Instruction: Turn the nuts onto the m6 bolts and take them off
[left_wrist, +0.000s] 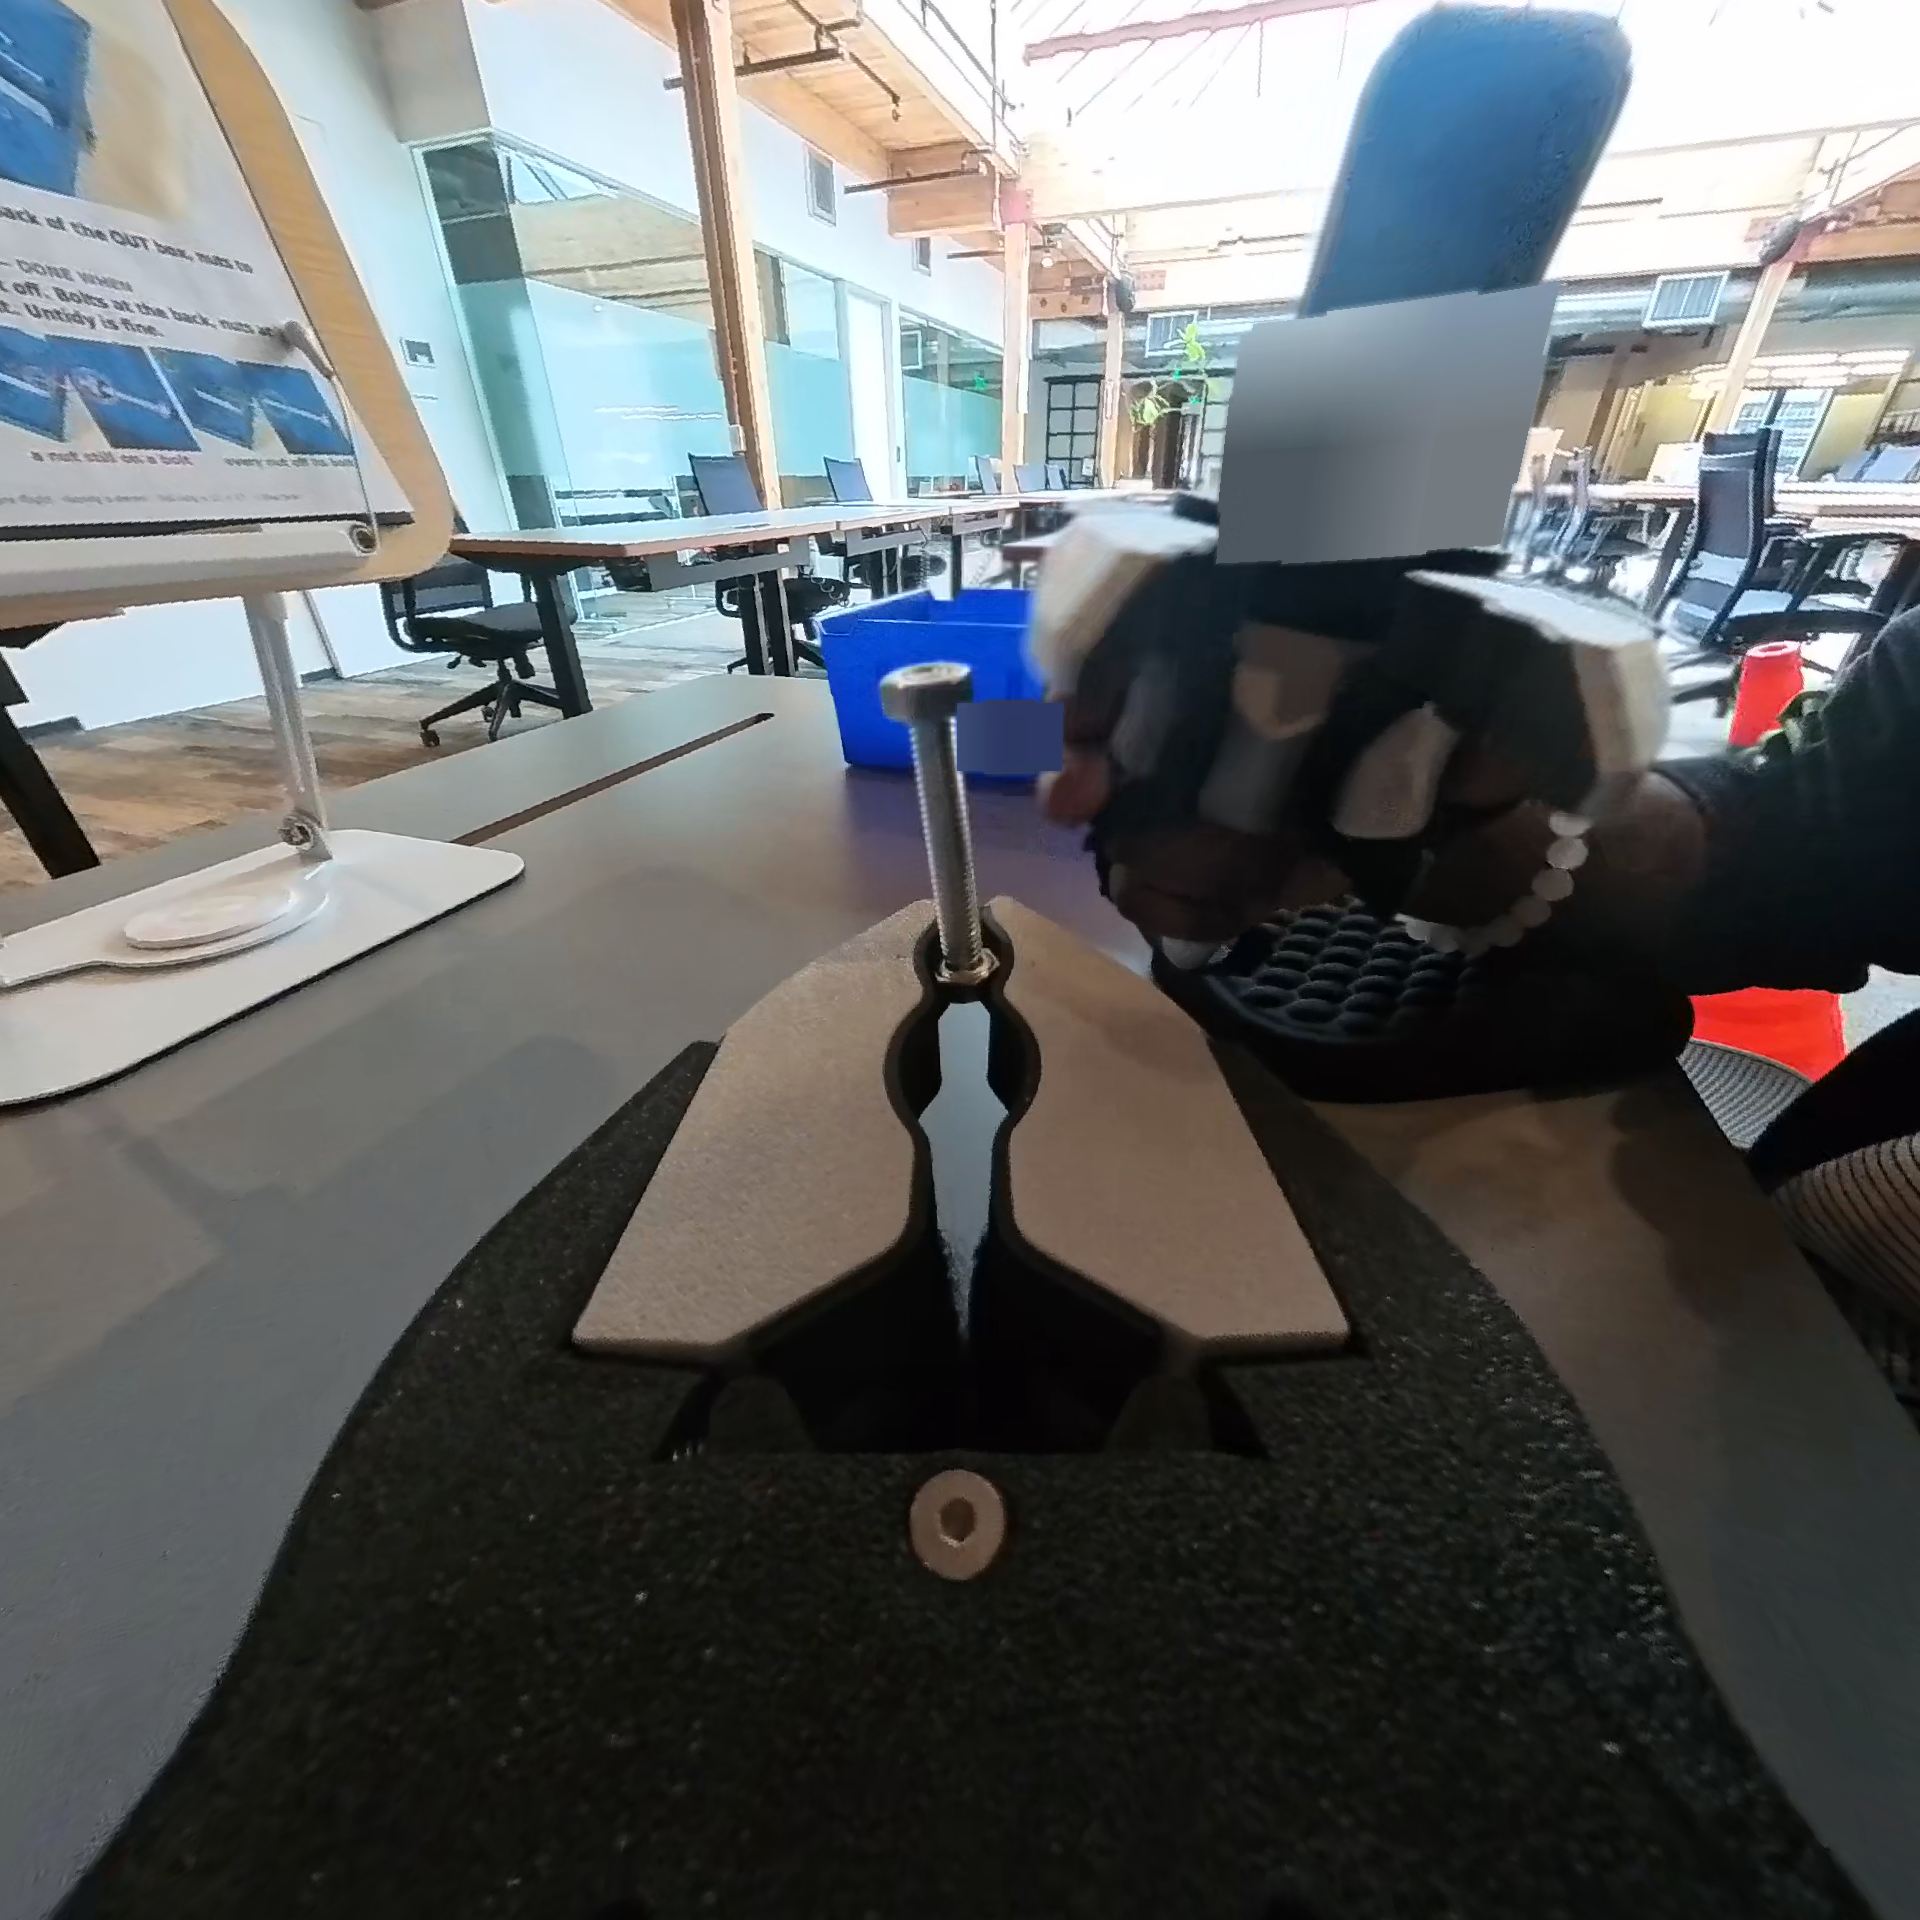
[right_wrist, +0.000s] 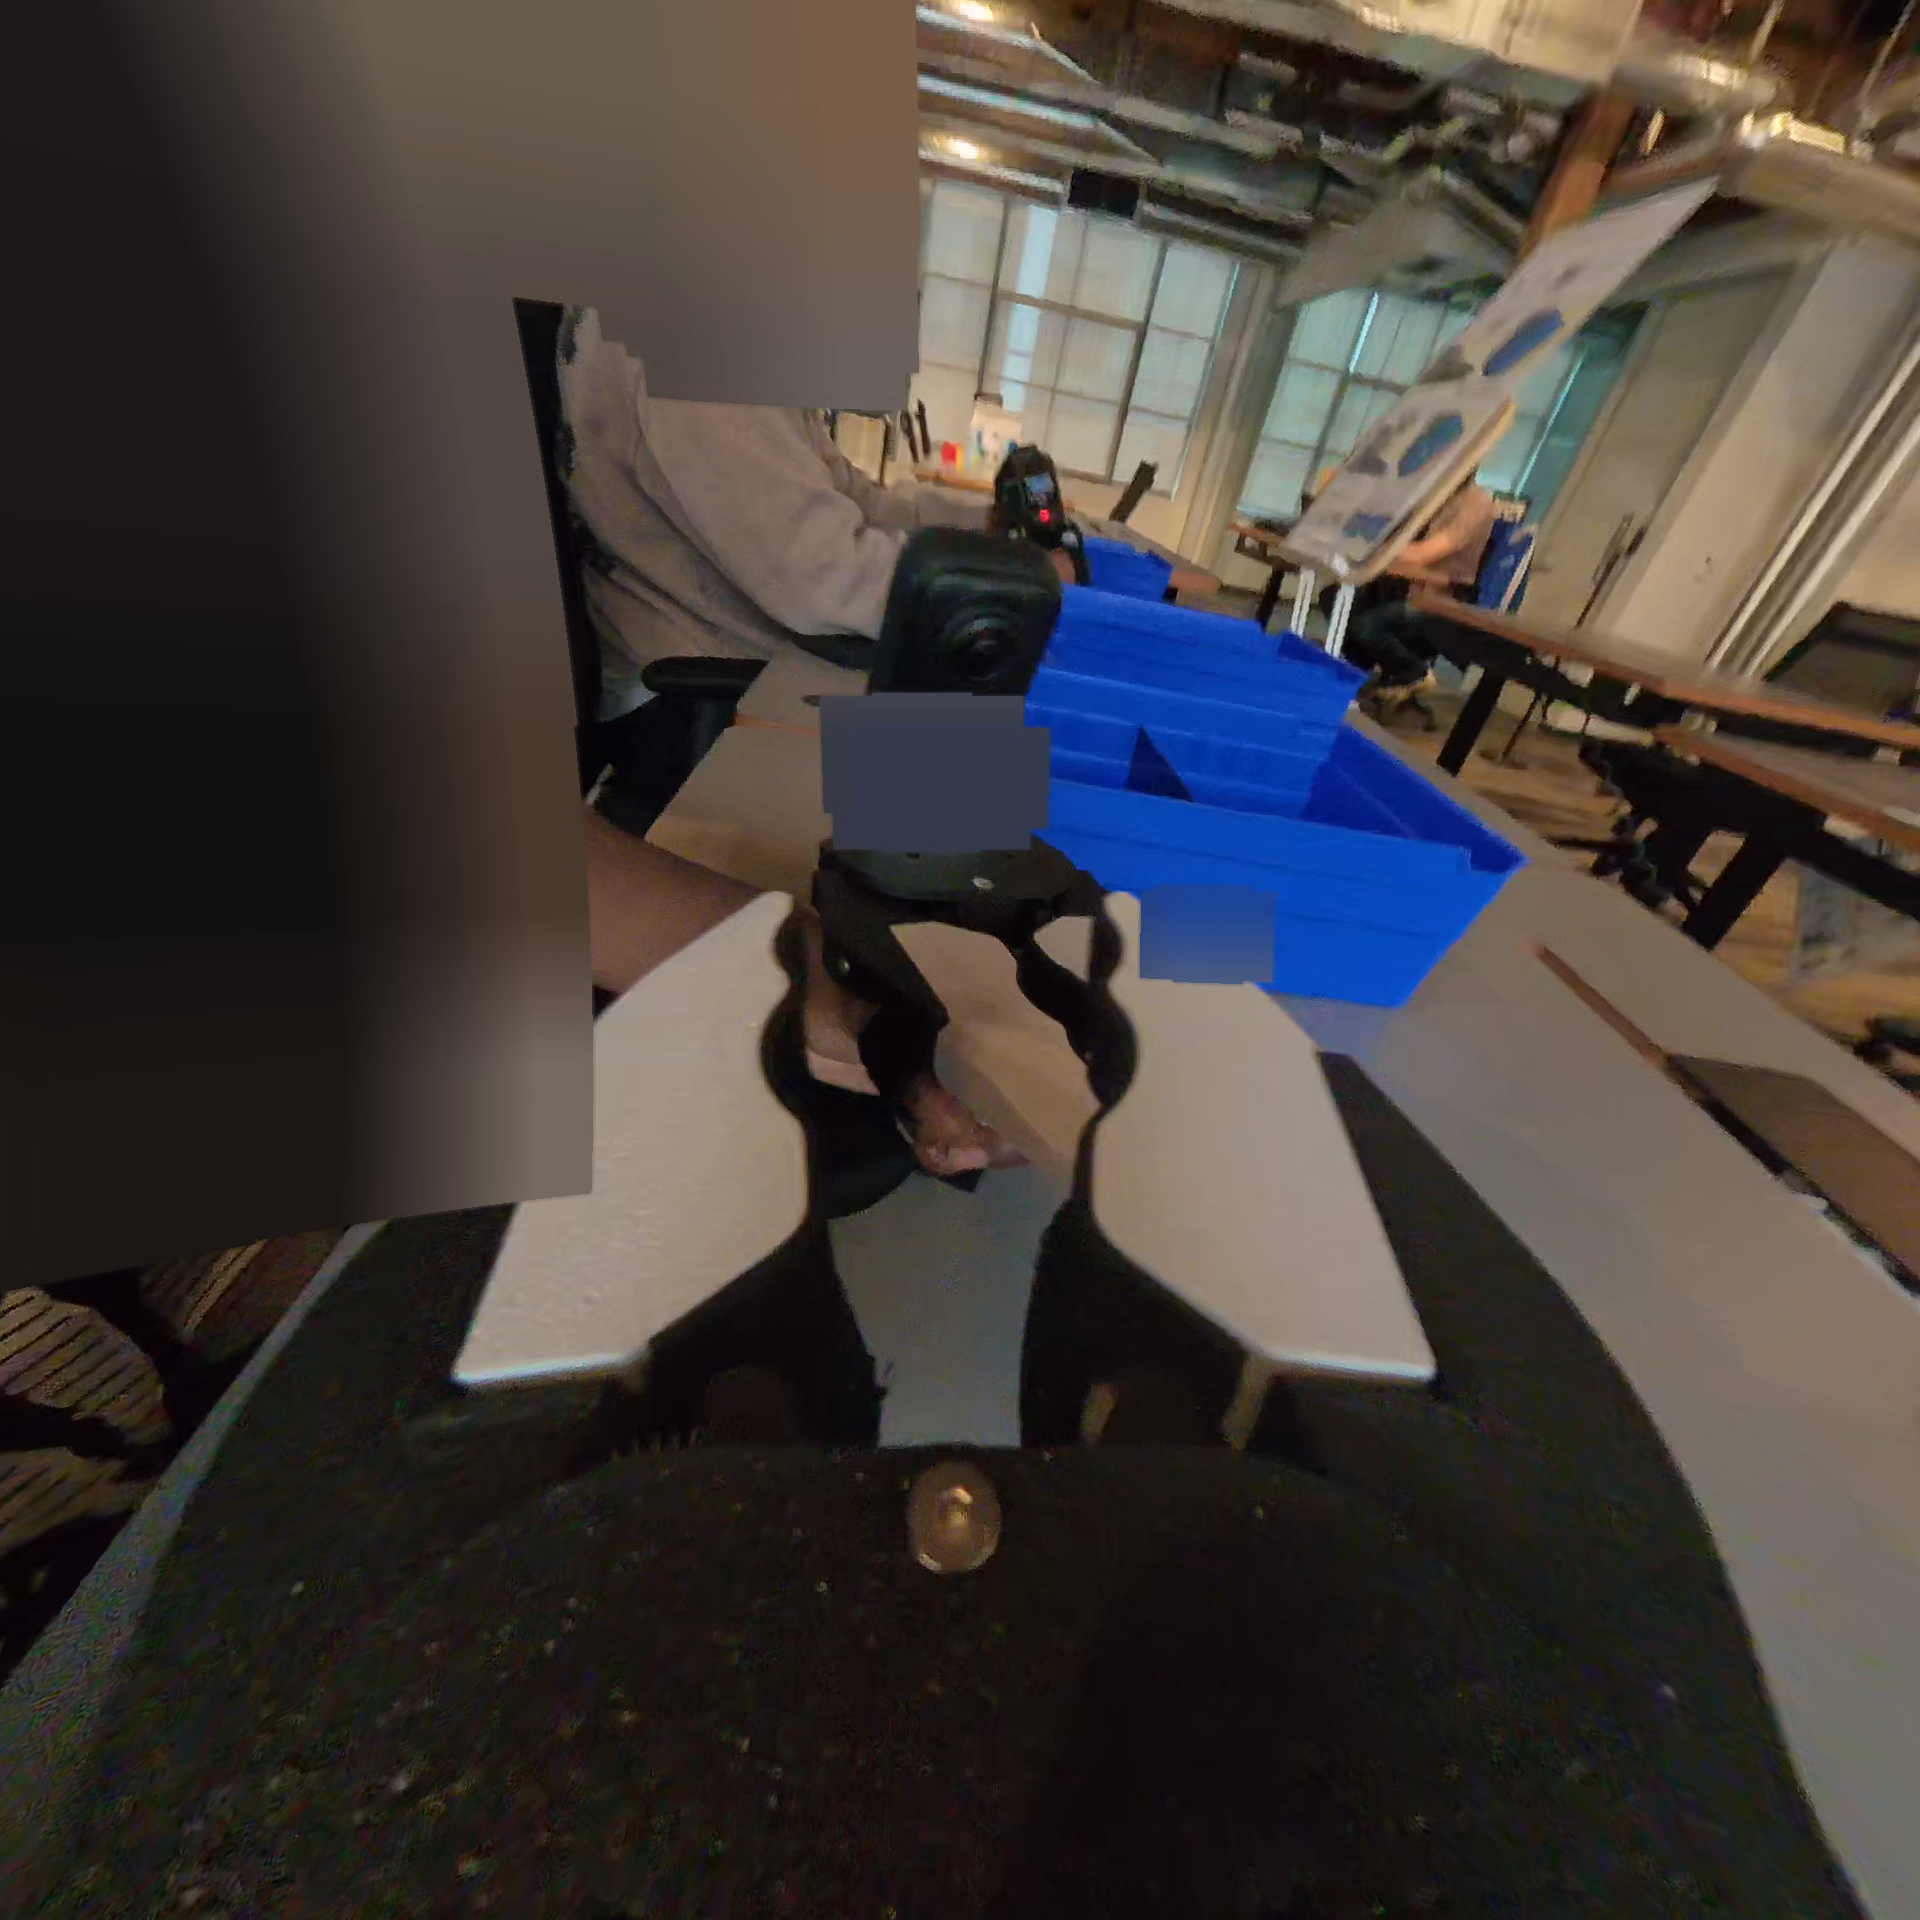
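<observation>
Upright, the bolt (left_wrist: 940, 821) stands with its nut (left_wrist: 964, 968) pinched by the left gripper (left_wrist: 961, 961); beside it, the right gripper (right_wrist: 951, 1023) gapes wide, bare.

The bolt (left_wrist: 940, 821) is bright, threaded metal, with a small metal nut (left_wrist: 961, 969) at its lower end. The left gripper (left_wrist: 961, 971) has matt, finely grained grey finger plates on a rough, speckled black body. The desk (left_wrist: 582, 831) is smooth, matt and grey. The bin (right_wrist: 1351, 883) is glossy blue plastic. The stand's base (left_wrist: 343, 883) looks like smooth white metal.
</observation>
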